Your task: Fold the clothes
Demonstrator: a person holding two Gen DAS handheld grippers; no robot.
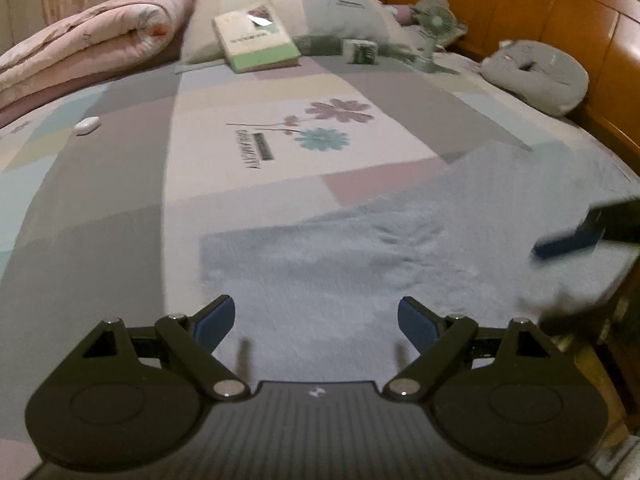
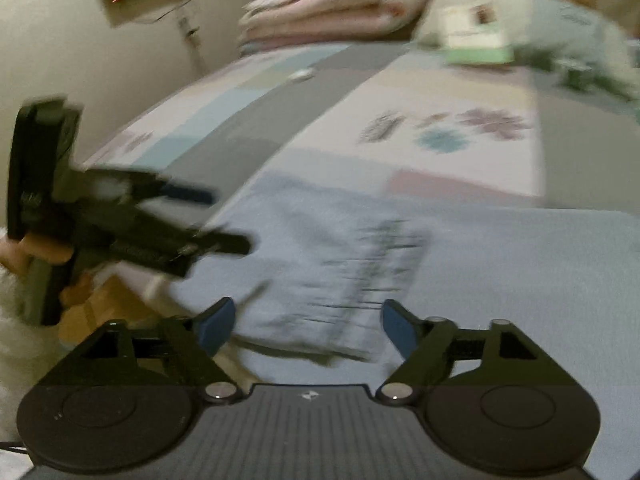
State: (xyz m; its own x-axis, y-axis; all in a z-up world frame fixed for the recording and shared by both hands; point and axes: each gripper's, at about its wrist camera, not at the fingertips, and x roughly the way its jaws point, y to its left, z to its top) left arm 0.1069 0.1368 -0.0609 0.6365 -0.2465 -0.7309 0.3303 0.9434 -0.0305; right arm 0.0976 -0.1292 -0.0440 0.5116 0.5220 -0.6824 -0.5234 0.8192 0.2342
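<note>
A light blue garment point(image 1: 360, 248) lies spread flat on the bed near its front edge; it also shows in the right wrist view point(image 2: 460, 264), blurred, with dark print on it. My left gripper point(image 1: 316, 320) is open and empty, hovering just above the garment's near part. My right gripper point(image 2: 306, 324) is open and empty above the garment's front edge. The right gripper's blue-padded tip shows at the right edge of the left wrist view point(image 1: 576, 236). The left gripper shows at the left of the right wrist view point(image 2: 224, 220), held by a hand.
The bed has a patchwork sheet point(image 1: 120, 184) with a flower print. At the back lie a rolled pink quilt point(image 1: 92, 44), a pillow with a book point(image 1: 256, 36), a small fan point(image 1: 434, 24) and a grey cushion point(image 1: 540, 76). A wooden headboard point(image 1: 560, 12) stands at the right.
</note>
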